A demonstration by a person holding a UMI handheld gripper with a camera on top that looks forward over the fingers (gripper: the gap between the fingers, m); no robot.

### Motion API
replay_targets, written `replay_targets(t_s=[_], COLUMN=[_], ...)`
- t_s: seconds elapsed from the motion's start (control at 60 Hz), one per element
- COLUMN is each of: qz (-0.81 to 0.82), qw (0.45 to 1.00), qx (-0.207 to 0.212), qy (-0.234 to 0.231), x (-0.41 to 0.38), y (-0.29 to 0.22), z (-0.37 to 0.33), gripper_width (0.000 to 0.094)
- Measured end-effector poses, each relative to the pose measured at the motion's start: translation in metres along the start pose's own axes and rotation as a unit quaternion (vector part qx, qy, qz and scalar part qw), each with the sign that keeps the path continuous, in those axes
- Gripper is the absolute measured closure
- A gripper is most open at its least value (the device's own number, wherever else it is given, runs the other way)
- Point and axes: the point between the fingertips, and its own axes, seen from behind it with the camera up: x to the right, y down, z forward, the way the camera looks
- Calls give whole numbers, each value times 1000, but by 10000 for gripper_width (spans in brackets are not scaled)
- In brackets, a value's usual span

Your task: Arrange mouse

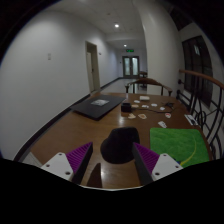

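A black mouse (118, 143) lies on the wooden table (70, 130), between the tips of my two fingers. My gripper (112, 152) is open. The purple pads (74, 159) stand on either side of the mouse, with a gap showing at the left side, while the right pad is close against it. A green mat (182, 148) lies on the table just to the right of the right finger. The near end of the mouse is dark and hard to make out.
A dark flat mat (100, 108) lies farther up the table on the left. Small white and dark items (148, 104) are scattered beyond it. Dark chairs (196, 95) stand along the table's right side. A corridor with doors runs beyond.
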Motion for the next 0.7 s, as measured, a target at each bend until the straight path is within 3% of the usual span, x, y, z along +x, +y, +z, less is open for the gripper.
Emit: replay_targets(t_s=[0.3,0.367,0.433,0.517,0.617,0.7], qz=[-5,-16,-2,-10,-26,-37], qw=[999,998,997,998,999,999], qx=[-29,-37,-26,-21,-19,25], qy=[30,54,69,59,17,11], x=[12,22,24,22,10,16], y=[-21,-19,-25,-29,-32,-63], z=[73,78,92,90,90,68], gripper_width=[134,441,554,651,694,696])
